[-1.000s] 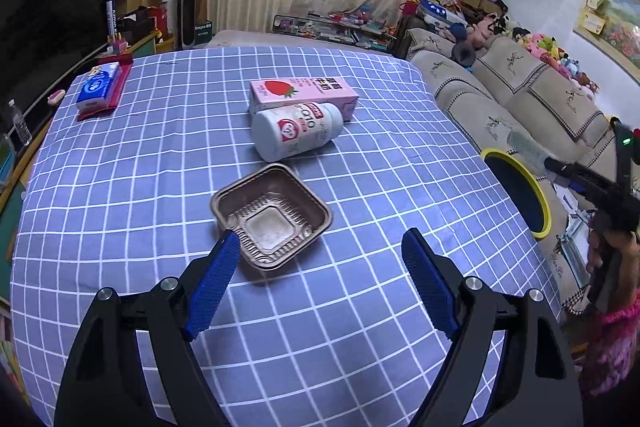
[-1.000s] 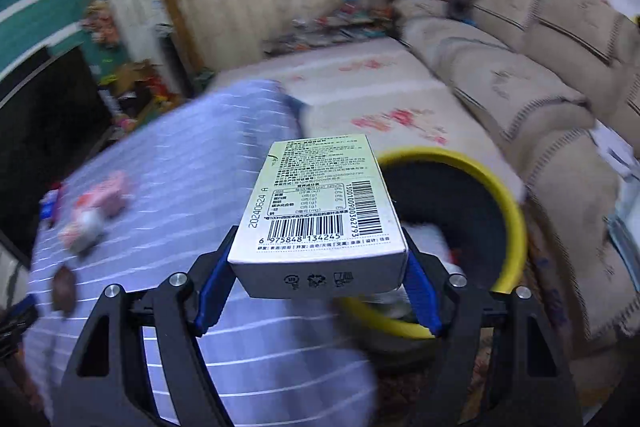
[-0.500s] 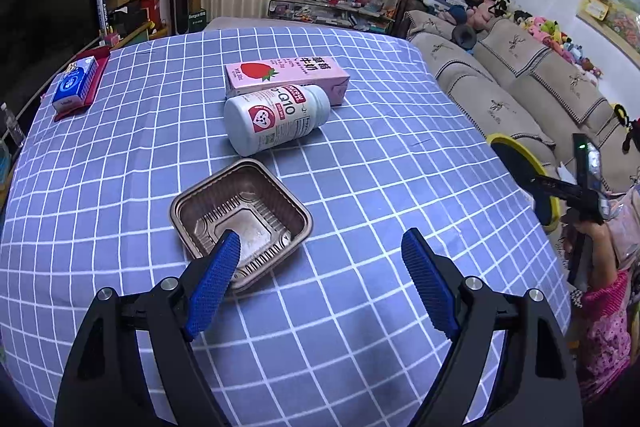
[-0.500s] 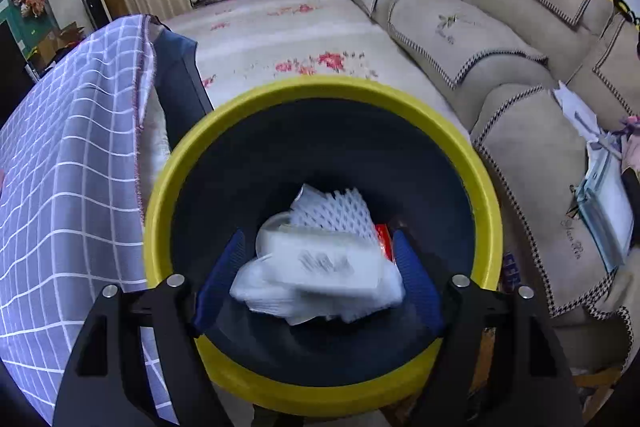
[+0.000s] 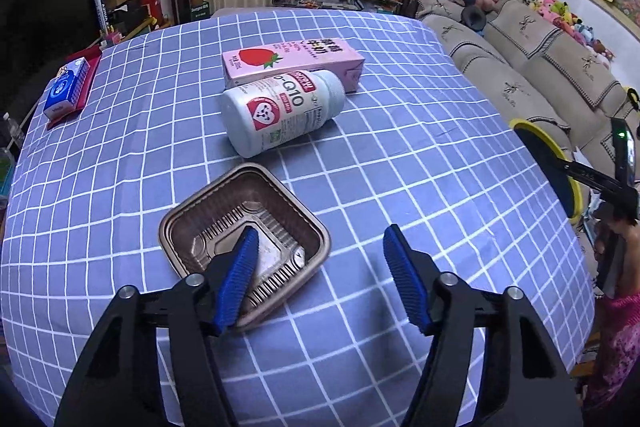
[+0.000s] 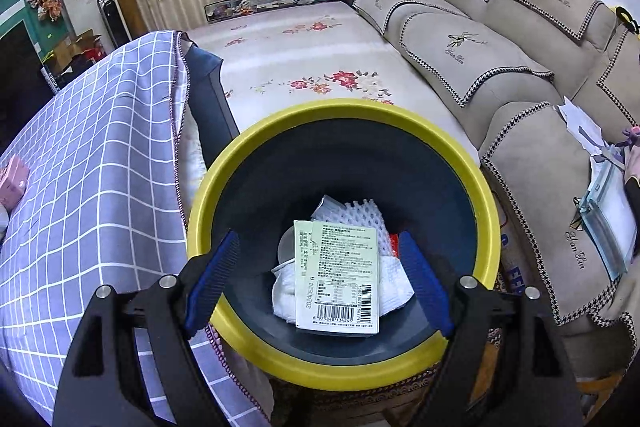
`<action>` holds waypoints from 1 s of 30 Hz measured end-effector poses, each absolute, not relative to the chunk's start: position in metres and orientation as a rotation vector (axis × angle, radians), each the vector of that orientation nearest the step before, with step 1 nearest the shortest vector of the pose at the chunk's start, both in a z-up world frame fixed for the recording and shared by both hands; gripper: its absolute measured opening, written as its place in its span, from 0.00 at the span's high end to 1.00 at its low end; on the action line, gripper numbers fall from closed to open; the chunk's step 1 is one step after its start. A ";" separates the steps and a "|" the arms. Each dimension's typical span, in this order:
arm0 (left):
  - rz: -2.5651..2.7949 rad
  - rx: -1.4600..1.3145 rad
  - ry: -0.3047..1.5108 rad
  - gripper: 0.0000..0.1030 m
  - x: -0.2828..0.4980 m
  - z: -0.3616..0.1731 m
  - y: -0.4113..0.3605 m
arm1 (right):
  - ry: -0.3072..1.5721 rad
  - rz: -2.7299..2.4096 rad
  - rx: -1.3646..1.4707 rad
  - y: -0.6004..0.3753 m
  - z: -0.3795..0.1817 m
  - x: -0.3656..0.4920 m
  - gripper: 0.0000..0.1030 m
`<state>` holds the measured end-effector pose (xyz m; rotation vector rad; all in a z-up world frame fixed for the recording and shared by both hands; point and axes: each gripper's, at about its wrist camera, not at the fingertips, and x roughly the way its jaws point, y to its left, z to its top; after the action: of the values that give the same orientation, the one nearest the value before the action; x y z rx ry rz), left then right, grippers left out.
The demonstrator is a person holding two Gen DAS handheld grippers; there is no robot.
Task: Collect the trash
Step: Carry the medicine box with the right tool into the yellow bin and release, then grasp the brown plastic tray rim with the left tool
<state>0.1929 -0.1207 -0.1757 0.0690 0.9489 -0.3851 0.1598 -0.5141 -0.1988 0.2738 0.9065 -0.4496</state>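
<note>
The brown plastic tray point(image 5: 245, 233) lies on the checked tablecloth point(image 5: 400, 155), near the front edge, and it looks like the next piece of trash to collect. The left gripper point(image 5: 320, 277) is wide open and holds nothing. Its left finger point(image 5: 238, 273) is over the inside of the tray, and the right finger is outside, over the bare cloth, so the near right wall of the tray lies between them. I cannot tell if the finger already touches the tray floor.

Behind the tray lies a white supplement bottle point(image 5: 282, 111) on its side, and touching it from behind is a pink strawberry milk carton point(image 5: 292, 61). Both wait on the table.

At the right side, the right gripper point(image 6: 320, 283) hangs above the yellow-rimmed bin point(image 6: 344, 367), fully open and empty. A pale green carton point(image 6: 338, 275) lies in the bin on top of white foam netting point(image 6: 360, 215) and paper, so this drop seems finished.

In my judgement, the step in hand is picking the tray. The next move asks to lower a little and close on the thin wall. The tray is light and may tilt or slide, so the squeeze should be gentle.
</note>
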 end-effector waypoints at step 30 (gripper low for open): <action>-0.440 0.118 0.865 0.92 0.177 -0.137 -0.151 | 0.833 -0.393 0.304 -0.504 -0.180 0.142 0.25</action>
<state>0.1774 -0.1509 -0.1368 0.1184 0.8652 -0.4399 0.1420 -0.5042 -0.1798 0.3040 0.8330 -0.3931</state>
